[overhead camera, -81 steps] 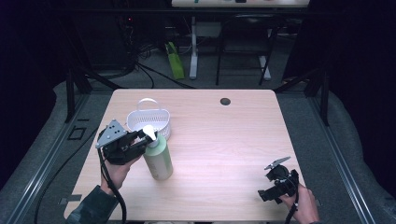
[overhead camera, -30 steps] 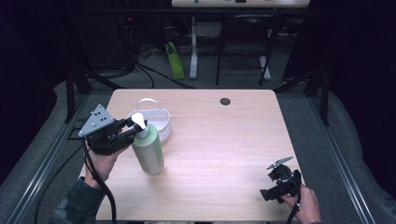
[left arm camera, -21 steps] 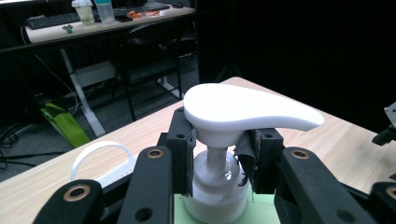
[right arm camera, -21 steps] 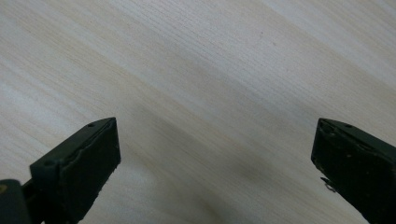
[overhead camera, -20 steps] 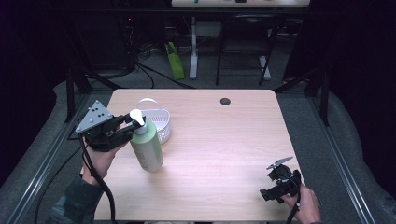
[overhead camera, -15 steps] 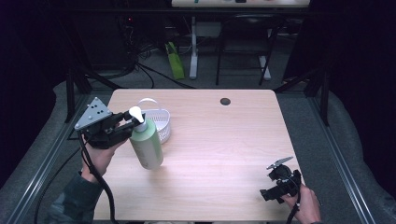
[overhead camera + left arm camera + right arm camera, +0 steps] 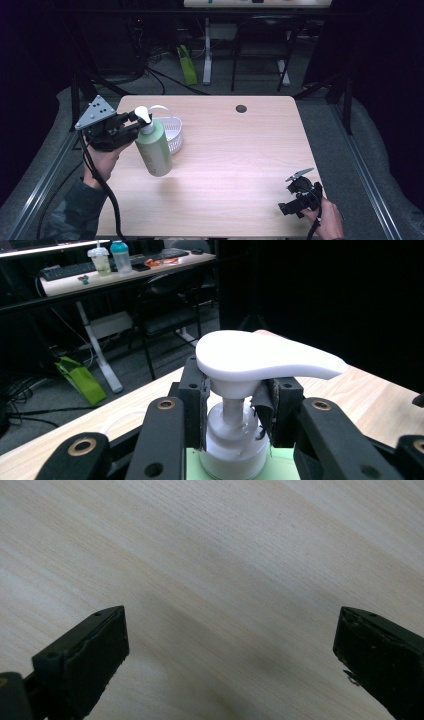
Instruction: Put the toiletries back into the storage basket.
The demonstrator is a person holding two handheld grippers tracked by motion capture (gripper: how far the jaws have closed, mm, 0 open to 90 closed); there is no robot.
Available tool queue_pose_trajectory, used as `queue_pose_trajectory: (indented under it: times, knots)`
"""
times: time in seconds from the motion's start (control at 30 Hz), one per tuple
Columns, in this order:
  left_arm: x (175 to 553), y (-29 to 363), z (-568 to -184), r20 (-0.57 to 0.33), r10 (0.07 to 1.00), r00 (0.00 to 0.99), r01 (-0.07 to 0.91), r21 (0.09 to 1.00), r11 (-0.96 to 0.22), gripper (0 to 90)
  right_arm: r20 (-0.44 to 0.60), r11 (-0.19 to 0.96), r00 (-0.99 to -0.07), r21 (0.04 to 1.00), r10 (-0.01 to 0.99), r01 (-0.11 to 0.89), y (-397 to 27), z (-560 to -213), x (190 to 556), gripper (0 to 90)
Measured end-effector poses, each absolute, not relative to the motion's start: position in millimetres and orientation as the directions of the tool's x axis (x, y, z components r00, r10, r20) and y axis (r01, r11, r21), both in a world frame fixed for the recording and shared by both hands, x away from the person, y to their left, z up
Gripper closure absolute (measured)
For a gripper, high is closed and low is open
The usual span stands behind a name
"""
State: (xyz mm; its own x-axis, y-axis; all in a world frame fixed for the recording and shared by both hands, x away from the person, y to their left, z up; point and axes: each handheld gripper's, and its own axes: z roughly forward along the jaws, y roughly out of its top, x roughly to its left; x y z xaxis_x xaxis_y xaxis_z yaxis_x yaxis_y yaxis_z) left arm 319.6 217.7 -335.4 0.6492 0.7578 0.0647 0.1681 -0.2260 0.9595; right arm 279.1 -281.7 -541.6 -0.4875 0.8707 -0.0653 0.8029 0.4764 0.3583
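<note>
Left tool [image 7: 131, 121] grips green pump bottle [image 7: 154, 147] by its neck, lifted near desk [image 7: 240, 150] left edge beside white basket [image 7: 172, 136], apparently mid-move w/ placement left; right tool [image 7: 296, 191] idle, jaws apart.

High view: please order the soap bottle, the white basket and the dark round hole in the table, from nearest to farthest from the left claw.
1. Soap bottle: held in the left claw.
2. White basket: just behind the bottle.
3. Dark round hole: far side of the table, toward the right.
</note>
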Motion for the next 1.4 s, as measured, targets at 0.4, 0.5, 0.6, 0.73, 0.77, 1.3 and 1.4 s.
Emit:
queue_pose_trajectory:
  times: [0.4,0.5,0.6,0.73,0.77,1.3,1.4]
  knots:
    - [325.7,219.2,-319.6,0.086,0.766,0.638,0.148,0.961,-0.232,67.2,-0.065,0.477,-0.488,0.358,0.87,0.803,-281.5,-541.6,279.1,0.9]
    - [326.5,219.3,-317.2,0.091,0.766,0.636,0.144,0.962,-0.233,67.3,-0.066,0.478,-0.489,0.358,0.87,0.802,-281.6,-541.6,279.1,0.9]
    - [327.8,219.8,-313.5,0.096,0.769,0.632,0.138,0.962,-0.234,67.3,-0.065,0.477,-0.488,0.358,0.87,0.803,-281.6,-541.7,279.1,0.9]
    - [330.1,219.7,-308.1,0.102,0.773,0.626,0.13,0.964,-0.233,67.3,-0.063,0.476,-0.488,0.359,0.871,0.803,-281.2,-541.6,279.0,1.0]
    - [330.1,219.7,-308.1,0.102,0.773,0.626,0.13,0.964,-0.233,67.3,-0.063,0.476,-0.488,0.358,0.871,0.803,-281.2,-541.6,279.0,0.9]
    - [345.4,221.7,-289.3,0.118,0.794,0.596,0.112,0.967,-0.228,67.3,-0.058,0.474,-0.488,0.359,0.871,0.804,-281.1,-541.7,279.0,1.0]
    - [349.9,222.4,-285.6,0.122,0.8,0.587,0.112,0.967,-0.229,67.3,-0.058,0.475,-0.488,0.357,0.871,0.804,-281.0,-541.8,279.0,1.0]
